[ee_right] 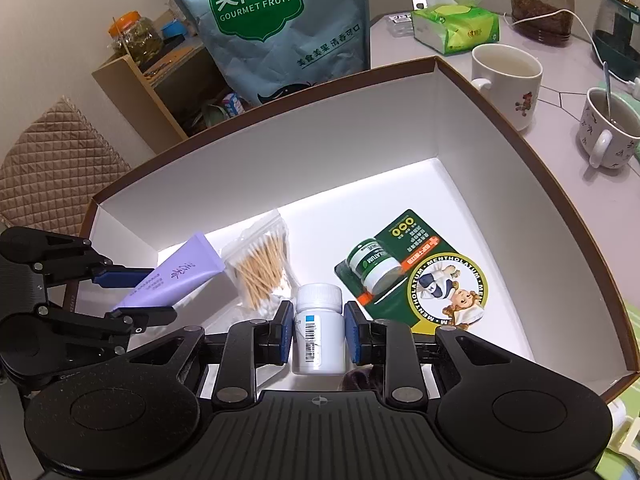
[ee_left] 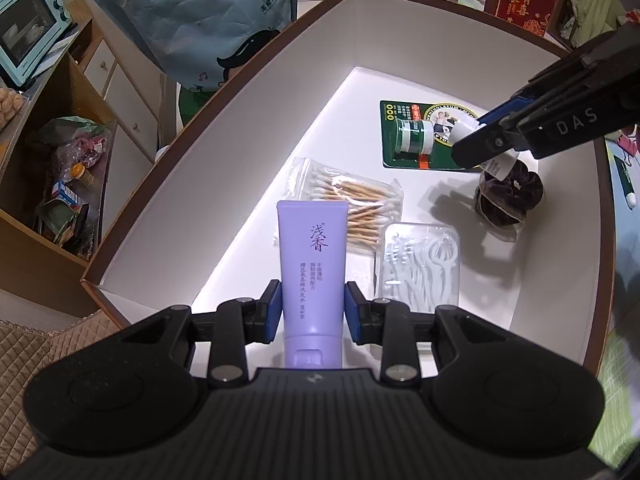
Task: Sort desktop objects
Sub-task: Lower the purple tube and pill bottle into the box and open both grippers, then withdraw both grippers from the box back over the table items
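Note:
My left gripper (ee_left: 312,312) is shut on a purple tube (ee_left: 312,256), which it holds cap-down above the white box (ee_left: 248,112). In the right wrist view the left gripper (ee_right: 136,294) and the purple tube (ee_right: 180,272) hang over the box's left end. My right gripper (ee_right: 318,332) is shut on a white pill bottle (ee_right: 318,328) and is above the box floor; the right gripper (ee_left: 480,136) hovers over a dark scrunchie (ee_left: 508,196). On the box floor lie a bag of cotton swabs (ee_left: 352,204), a case of floss picks (ee_left: 420,264) and a green Mentholatum card (ee_right: 432,276).
A large blue-green snack bag (ee_right: 280,20) stands behind the box. Two mugs (ee_right: 508,80) and a tissue pack (ee_right: 456,24) are on the table to its right. A wooden shelf (ee_left: 60,200) with clutter and a small oven (ee_left: 28,24) are on the left.

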